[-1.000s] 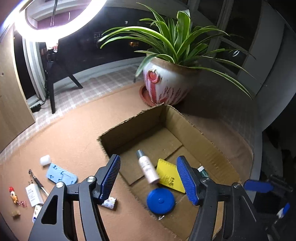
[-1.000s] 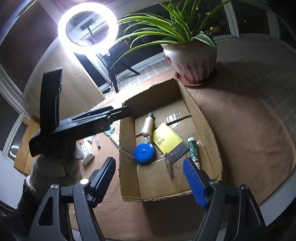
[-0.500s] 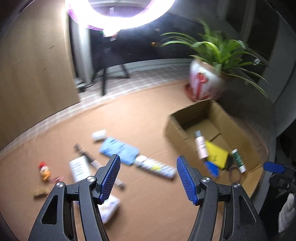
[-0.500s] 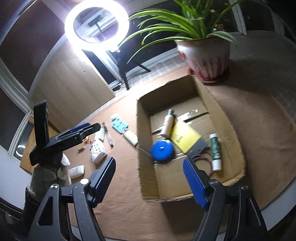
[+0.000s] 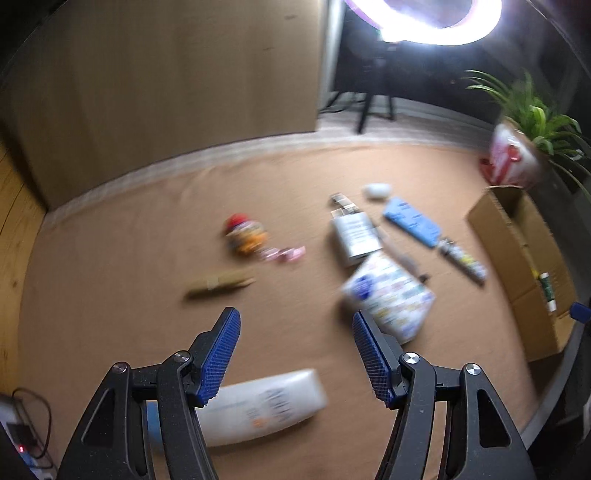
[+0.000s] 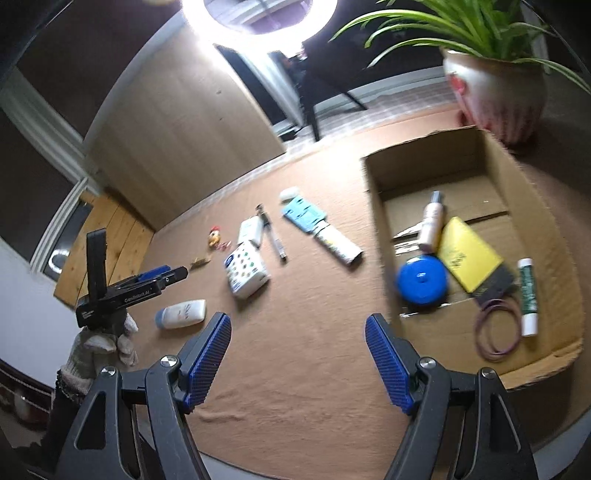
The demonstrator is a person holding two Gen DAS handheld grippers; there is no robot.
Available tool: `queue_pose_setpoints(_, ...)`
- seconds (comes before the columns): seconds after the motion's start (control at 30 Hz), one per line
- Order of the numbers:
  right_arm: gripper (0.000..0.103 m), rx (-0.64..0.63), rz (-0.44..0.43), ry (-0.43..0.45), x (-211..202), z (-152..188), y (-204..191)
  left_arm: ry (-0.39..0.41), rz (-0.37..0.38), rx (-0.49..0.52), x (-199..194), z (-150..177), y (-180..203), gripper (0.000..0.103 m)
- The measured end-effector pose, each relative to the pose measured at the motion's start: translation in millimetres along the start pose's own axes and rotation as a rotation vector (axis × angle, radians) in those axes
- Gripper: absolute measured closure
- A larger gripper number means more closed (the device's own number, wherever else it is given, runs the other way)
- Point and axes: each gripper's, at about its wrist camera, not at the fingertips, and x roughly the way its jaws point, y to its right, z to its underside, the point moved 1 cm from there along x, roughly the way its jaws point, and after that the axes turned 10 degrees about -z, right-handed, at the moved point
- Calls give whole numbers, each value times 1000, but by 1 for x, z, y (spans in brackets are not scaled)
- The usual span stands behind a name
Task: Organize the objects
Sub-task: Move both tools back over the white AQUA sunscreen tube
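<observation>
Cardboard box [image 6: 546, 221]: open-topped, at the right of the right wrist view on a tan cloth-covered table [image 6: 314, 332]; in the left wrist view it sits at the far right edge [image 5: 517, 236], seen from outside.
Box contents, right view only: a small pump bottle [image 6: 431, 221], a yellow card [image 6: 467, 254], a blue round case [image 6: 422, 280], a green-and-white tube [image 6: 527, 295] along the right wall, and purple elastic loops [image 6: 496, 328] near the front.
Box contents, left view: only the green-and-white tube [image 5: 546, 291] shows past the wall; the rest is hidden.
Loose items on the cloth: a white lotion bottle [image 5: 258, 406] lying flat at lower centre of the left view, just under the left gripper; a patterned tissue pack [image 5: 391, 295]; a white rectangular pack [image 5: 356, 236]; a light-blue flat piece [image 5: 412, 221]; a long tube [image 5: 463, 258]; a small chicken toy [image 5: 243, 234]. All are blurred in this view.
Left gripper [image 5: 295, 354]: jaws released, nothing between the blue pads; in the right view it appears at middle left [image 6: 162, 275], carried by a gloved hand [image 6: 99, 343] above the lotion bottle [image 6: 181, 314].
Right gripper [image 6: 298, 363]: jaws spread apart and empty, over bare cloth left of the box.
Background: a ring light [image 6: 258, 22] at top centre and a potted plant [image 6: 495, 92] behind the box at upper right.
</observation>
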Motion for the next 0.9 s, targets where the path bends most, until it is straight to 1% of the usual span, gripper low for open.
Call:
queue_pose_setpoints(0.2,31,-22,-32,-59,21,7,-19,-86,8,-157,23,23,-63,36)
queue_pose_setpoints(0.37,31,-32,-49,-93,34,13,-31,-134,-20,-181,38,41,-90,36)
queue_pose_setpoints(0.47,31,-36,-58,-109,41,16,-37,-149,35,-228,43,53,-107,38)
queue_pose_setpoints(0.5,31,-39,-62,-114,43,18,-39,-156,54,-245,43,58,-110,43)
queue_pose_setpoints(0.6,31,-48,-76,-132,50,20,-46,-166,89,-275,40,72,-116,49)
queue_pose_setpoints(0.77,31,-70,-100,-168,63,27,-58,-183,123,-261,24,96,-109,50)
queue_pose_setpoints(0.9,31,-71,-131,-226,79,33,-65,-171,95,-218,9,110,-104,50)
